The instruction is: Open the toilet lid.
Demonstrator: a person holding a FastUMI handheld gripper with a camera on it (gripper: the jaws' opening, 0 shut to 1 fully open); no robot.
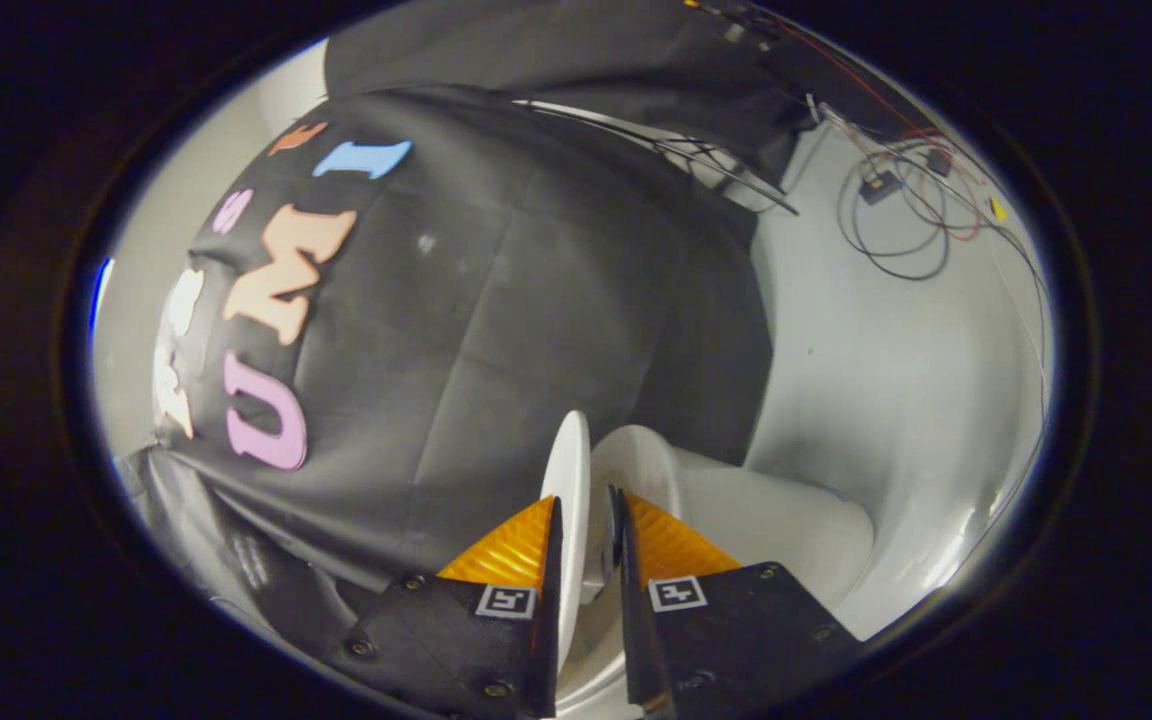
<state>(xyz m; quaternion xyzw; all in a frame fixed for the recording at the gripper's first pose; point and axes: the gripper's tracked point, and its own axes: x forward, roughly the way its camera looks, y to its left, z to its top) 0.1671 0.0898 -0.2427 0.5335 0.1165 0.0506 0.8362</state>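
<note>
Your hand-held gripper (586, 520) has its fingers closed on the toilet lid (570, 470), one on each face of the thin white edge that runs between them toward 12 o'clock. The toilet bowl (736, 510) sits just beyond the fingers at 2 o'clock. Loose cables (896, 210) lie on the white floor (896, 380), well beyond, at 1 o'clock.

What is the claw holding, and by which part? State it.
The claw holds the toilet lid by its thin free edge, which sits between the two fingers; the lid stands raised, clear of the toilet bowl.
</note>
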